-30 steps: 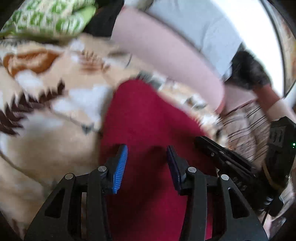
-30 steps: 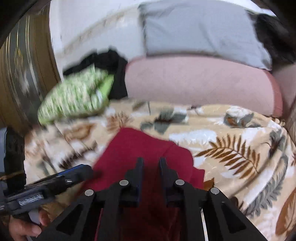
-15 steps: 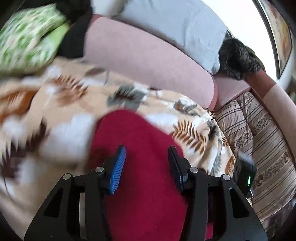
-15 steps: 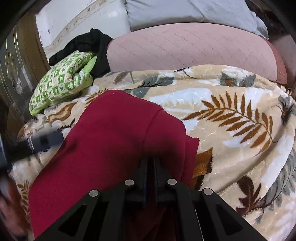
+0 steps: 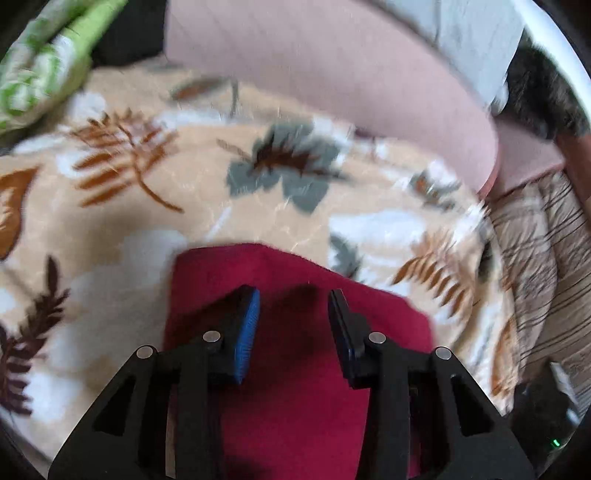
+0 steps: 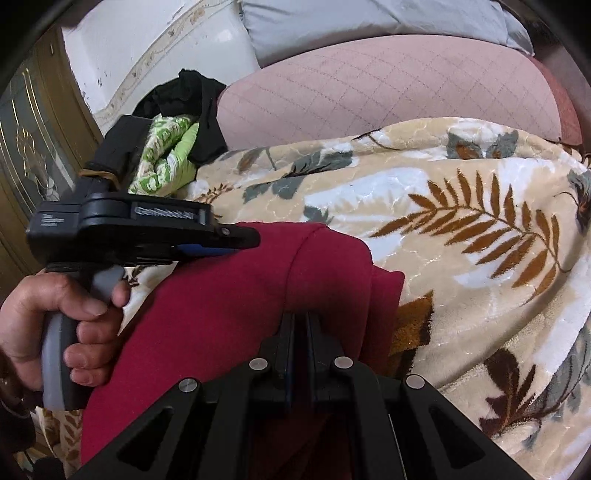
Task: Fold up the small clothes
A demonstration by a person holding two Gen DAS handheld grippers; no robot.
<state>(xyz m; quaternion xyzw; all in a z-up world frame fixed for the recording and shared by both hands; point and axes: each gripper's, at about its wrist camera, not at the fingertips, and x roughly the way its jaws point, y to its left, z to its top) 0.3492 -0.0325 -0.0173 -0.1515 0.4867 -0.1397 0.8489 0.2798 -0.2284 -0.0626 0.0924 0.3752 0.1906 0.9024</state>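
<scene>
A dark red garment (image 5: 295, 273) (image 6: 229, 295) lies on a leaf-patterned beige blanket (image 5: 155, 221) (image 6: 480, 236). My left gripper (image 5: 293, 306) is open and empty, its blue-padded fingers hovering over the garment's far edge; it also shows in the right wrist view (image 6: 221, 245), held by a hand at the left. My right gripper (image 6: 301, 325) is shut on a raised fold of the red garment and lifts that edge off the blanket.
A pink quilted cushion (image 6: 388, 85) and a grey pillow (image 6: 351, 18) lie behind the blanket. A green patterned cloth (image 6: 166, 155) and a black garment (image 6: 195, 99) sit at the back left. A striped cover (image 5: 535, 240) lies to the right.
My left gripper has swung back over the garment's far edge, still open. My right gripper stays shut on the fold, and the left gripper has come into its view.
</scene>
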